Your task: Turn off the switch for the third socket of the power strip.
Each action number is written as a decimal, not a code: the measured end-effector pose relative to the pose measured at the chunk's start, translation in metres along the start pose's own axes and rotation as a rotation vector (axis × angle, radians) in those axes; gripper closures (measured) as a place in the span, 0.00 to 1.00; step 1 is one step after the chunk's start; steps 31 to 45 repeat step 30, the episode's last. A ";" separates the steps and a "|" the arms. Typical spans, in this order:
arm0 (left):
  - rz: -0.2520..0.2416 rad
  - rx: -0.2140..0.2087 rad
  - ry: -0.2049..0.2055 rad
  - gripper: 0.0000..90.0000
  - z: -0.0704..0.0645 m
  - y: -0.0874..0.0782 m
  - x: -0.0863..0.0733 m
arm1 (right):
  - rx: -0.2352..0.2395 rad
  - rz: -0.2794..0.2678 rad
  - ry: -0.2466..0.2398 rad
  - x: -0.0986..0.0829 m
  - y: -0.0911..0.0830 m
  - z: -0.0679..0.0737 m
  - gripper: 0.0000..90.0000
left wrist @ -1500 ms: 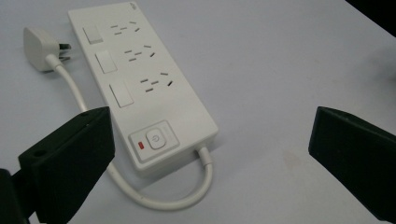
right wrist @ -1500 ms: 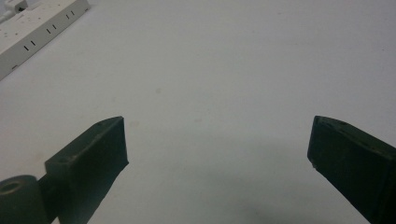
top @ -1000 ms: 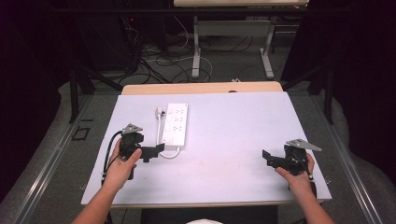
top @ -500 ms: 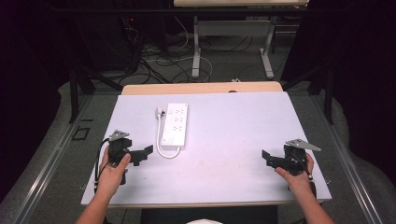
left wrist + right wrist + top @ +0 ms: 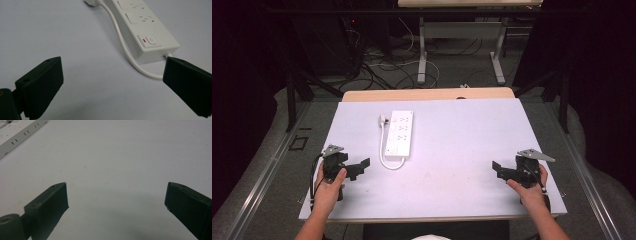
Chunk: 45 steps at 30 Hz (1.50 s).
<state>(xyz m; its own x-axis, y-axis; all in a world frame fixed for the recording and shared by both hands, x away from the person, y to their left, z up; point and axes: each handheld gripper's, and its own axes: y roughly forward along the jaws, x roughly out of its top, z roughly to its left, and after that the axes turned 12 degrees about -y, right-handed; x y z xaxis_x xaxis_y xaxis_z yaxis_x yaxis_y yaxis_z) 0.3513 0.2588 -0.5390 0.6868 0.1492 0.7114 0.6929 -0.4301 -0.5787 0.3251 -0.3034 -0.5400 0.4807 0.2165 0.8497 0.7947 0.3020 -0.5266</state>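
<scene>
The strip (image 5: 400,132) lies lengthwise near-to-far, just far-right of the left gripper (image 5: 360,167); both it and the right gripper (image 5: 497,169) gape wide, empty.

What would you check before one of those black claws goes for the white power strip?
1. Left gripper jaws apart: ok, wide open.
2. Right gripper jaws apart: ok, holding nothing.
3. Power strip free of both grippers: ok, lying flat on the table.
4. Cord out of the way: not ok, it loops beside the strip's near end.
5. Switch on or off: cannot tell.
</scene>
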 end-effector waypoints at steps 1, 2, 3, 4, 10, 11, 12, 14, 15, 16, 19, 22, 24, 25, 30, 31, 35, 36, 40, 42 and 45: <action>-0.001 0.002 0.001 0.03 0.001 0.001 -0.001 | -0.001 0.000 -0.002 0.000 0.000 0.000 0.05; -0.003 0.001 -0.001 0.03 0.001 0.001 -0.001 | -0.001 0.001 -0.001 0.000 0.000 0.000 0.05; 0.000 0.000 -0.002 0.03 0.001 0.001 -0.002 | 0.000 0.001 0.000 0.000 0.000 -0.001 0.05; -0.001 -0.003 -0.001 0.04 0.002 0.002 -0.002 | -0.001 0.001 0.001 0.000 0.000 -0.001 0.05; -0.007 0.021 0.027 0.04 0.005 0.002 -0.005 | 0.002 0.004 0.003 0.000 0.000 -0.001 0.05; -0.006 0.020 0.026 0.04 0.006 0.003 -0.005 | 0.002 0.002 0.001 0.000 0.000 -0.001 0.05; 0.007 0.017 0.025 0.04 0.006 0.003 -0.005 | 0.002 0.002 0.001 0.000 0.000 -0.001 0.05; 0.012 0.021 0.023 0.04 0.007 0.004 -0.006 | 0.002 0.001 0.000 0.000 0.000 -0.001 0.05; 0.014 0.018 0.019 0.04 0.007 0.005 -0.007 | 0.002 0.004 0.003 0.000 0.000 -0.001 0.05; 0.004 0.020 0.017 0.04 0.007 0.006 -0.007 | 0.002 0.004 0.004 0.000 0.000 -0.001 0.05; 0.010 0.020 0.014 0.04 0.009 0.005 -0.007 | 0.003 0.004 0.005 0.000 0.000 -0.001 0.05; 0.001 0.024 0.012 0.05 0.010 0.005 -0.007 | 0.004 0.005 0.008 0.000 0.000 -0.001 0.05; 0.010 0.024 0.014 0.05 0.011 0.004 -0.007 | -0.005 0.001 0.014 -0.001 0.001 -0.001 0.05; 0.000 0.026 0.013 0.05 0.010 0.004 -0.007 | -0.003 0.003 0.012 -0.001 0.001 -0.001 0.05; 0.000 0.025 0.013 0.05 0.010 0.005 -0.007 | 0.002 0.007 0.017 -0.001 0.000 -0.002 0.05; 0.000 0.025 0.013 0.05 0.010 0.005 -0.007 | 0.002 0.007 0.017 -0.001 0.000 -0.002 0.05; 0.000 0.025 0.013 0.05 0.010 0.005 -0.007 | 0.002 0.007 0.017 -0.001 0.000 -0.002 0.05; 0.000 0.025 0.013 0.05 0.010 0.005 -0.007 | 0.002 0.007 0.017 -0.001 0.000 -0.002 0.05; 0.000 0.025 0.013 0.05 0.010 0.005 -0.007 | 0.002 0.007 0.017 -0.001 0.000 -0.002 0.05; 0.000 0.025 0.013 0.05 0.010 0.005 -0.007 | 0.002 0.007 0.017 -0.001 0.000 -0.002 0.05; 0.000 0.025 0.013 0.05 0.010 0.005 -0.007 | 0.002 0.007 0.017 -0.001 0.000 -0.002 0.05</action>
